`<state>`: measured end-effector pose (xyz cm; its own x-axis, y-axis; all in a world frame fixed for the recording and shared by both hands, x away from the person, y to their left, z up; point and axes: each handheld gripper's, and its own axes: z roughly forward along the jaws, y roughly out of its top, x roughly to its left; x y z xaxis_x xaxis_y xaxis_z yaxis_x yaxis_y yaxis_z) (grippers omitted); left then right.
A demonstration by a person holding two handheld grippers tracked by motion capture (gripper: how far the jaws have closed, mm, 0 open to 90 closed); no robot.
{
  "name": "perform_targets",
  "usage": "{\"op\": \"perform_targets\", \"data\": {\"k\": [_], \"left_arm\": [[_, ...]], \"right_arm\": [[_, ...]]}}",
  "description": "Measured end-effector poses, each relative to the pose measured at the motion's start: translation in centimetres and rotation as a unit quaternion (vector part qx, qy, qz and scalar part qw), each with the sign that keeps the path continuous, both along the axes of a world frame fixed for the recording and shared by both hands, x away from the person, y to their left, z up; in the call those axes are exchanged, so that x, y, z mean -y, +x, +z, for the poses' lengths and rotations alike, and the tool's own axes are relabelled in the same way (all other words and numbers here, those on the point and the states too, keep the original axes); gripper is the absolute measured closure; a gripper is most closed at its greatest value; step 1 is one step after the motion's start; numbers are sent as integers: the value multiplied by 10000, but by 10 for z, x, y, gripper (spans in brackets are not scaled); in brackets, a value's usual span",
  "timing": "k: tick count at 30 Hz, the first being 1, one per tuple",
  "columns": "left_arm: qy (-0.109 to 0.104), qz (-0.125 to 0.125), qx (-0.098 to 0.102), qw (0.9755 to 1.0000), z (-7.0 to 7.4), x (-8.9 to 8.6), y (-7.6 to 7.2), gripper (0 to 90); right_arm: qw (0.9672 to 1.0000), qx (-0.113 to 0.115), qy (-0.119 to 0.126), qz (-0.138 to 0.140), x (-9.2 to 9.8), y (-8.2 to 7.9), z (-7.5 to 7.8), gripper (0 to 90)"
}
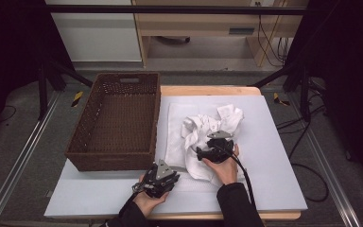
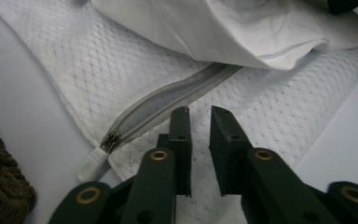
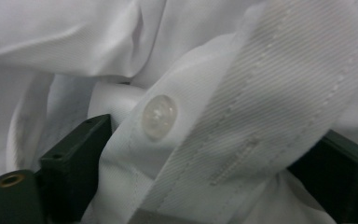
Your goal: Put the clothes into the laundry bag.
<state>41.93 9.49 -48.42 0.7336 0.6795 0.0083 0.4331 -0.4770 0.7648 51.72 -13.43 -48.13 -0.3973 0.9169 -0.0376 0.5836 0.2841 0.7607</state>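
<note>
White shirt fabric, buttoned placket, lies between the wide-spread jaws of the right gripper; pads not pressing. Left gripper nearly clenched, a narrow gap left, on the mesh bag beside its zipper. Shirt crumpled atop bag, mid-tabletop; basket just left.

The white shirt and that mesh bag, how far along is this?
Early. Done: mesh laundry bag lies flat on the table, zipper looking open. In hand: right gripper has wide jaws around the crumpled white shirt; left gripper, nearly closed, sits at the bag's zipper edge. Left: shirt isn't inside; wicker basket holds nothing.
</note>
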Motion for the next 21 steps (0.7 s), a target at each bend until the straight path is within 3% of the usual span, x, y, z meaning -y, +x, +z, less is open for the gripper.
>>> {"op": "perform_targets", "data": {"k": [2, 4, 8, 10, 12, 16, 21], "left_arm": [[50, -2, 56, 10000, -2, 0, 0, 856], [60, 9, 66, 10000, -2, 0, 0, 884], [90, -9, 28, 10000, -1, 1, 1, 883], [96, -18, 26, 9999, -1, 1, 1, 882], [114, -31, 61, 9999, -2, 1, 1, 882], [150, -48, 97, 9998, -2, 1, 0, 882], [121, -50, 88, 9999, -2, 0, 1, 882]], "right_arm": [[9997, 81, -201, -70, -1, -1, -2, 210], [9997, 96, -225, -89, 0, -1, -2, 286], [9997, 83, -202, -142, 5, -1, 0, 437], [9997, 34, -124, -205, 7, -4, 3, 623], [9998, 0, 64, -198, 11, -5, 3, 700], [9991, 73, 245, -328, 22, -10, 11, 749], [9948, 544, 237, -827, 60, -21, 39, 754]]}}
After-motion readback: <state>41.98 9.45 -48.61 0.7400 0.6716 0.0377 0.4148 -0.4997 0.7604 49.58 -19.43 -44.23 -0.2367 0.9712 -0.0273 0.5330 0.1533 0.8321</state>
